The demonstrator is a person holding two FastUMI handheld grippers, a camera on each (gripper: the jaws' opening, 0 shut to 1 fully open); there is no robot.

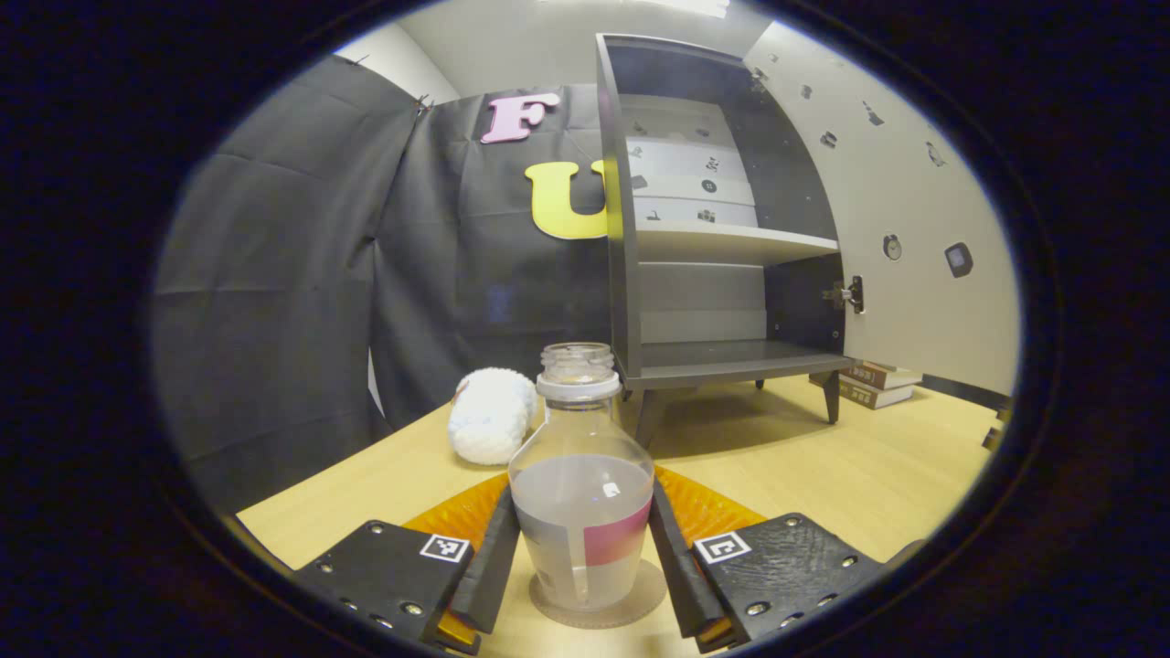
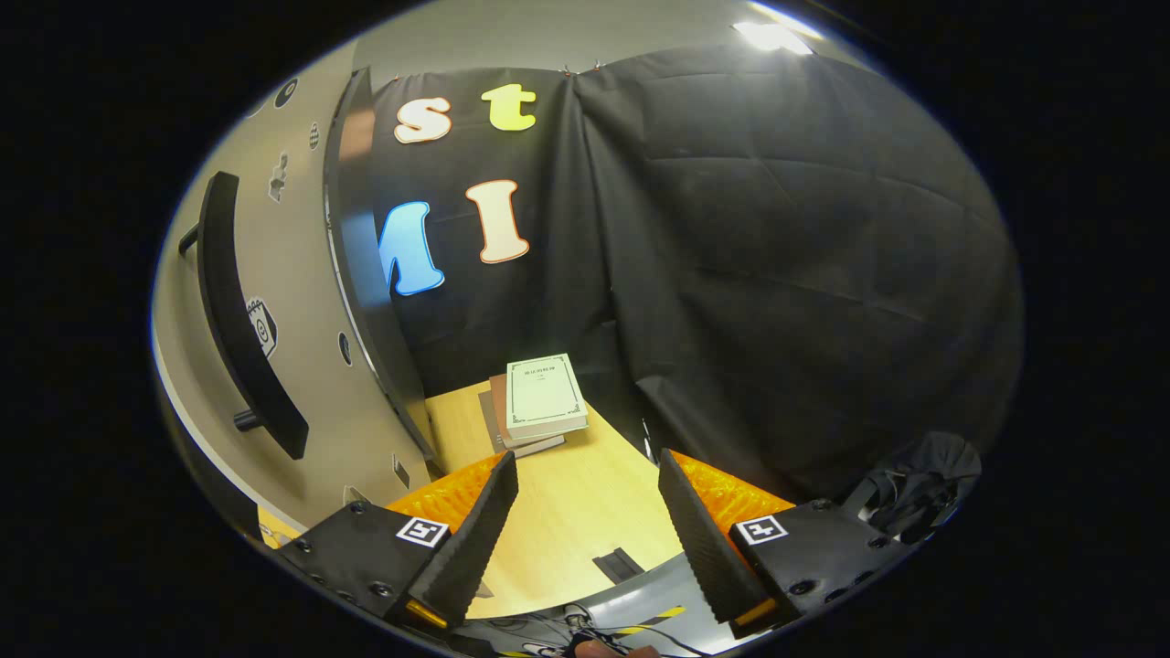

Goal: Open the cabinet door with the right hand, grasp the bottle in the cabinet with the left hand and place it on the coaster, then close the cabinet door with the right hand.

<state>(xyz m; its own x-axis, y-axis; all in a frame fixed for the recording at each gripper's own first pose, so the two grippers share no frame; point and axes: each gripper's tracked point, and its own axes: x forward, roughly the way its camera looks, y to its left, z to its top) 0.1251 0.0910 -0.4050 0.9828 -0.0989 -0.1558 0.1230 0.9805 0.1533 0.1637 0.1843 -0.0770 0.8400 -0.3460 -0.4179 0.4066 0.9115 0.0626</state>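
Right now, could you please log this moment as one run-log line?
bottle: on coaster | left gripper: around bottle | right gripper: open, empty | cabinet door: open

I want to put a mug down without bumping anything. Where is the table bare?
Bare tabletop lies right of the bottle, in front of the cabinet. Another patch lies between the right gripper and the stacked books. It is crowded around the coaster and the white fluffy ball.
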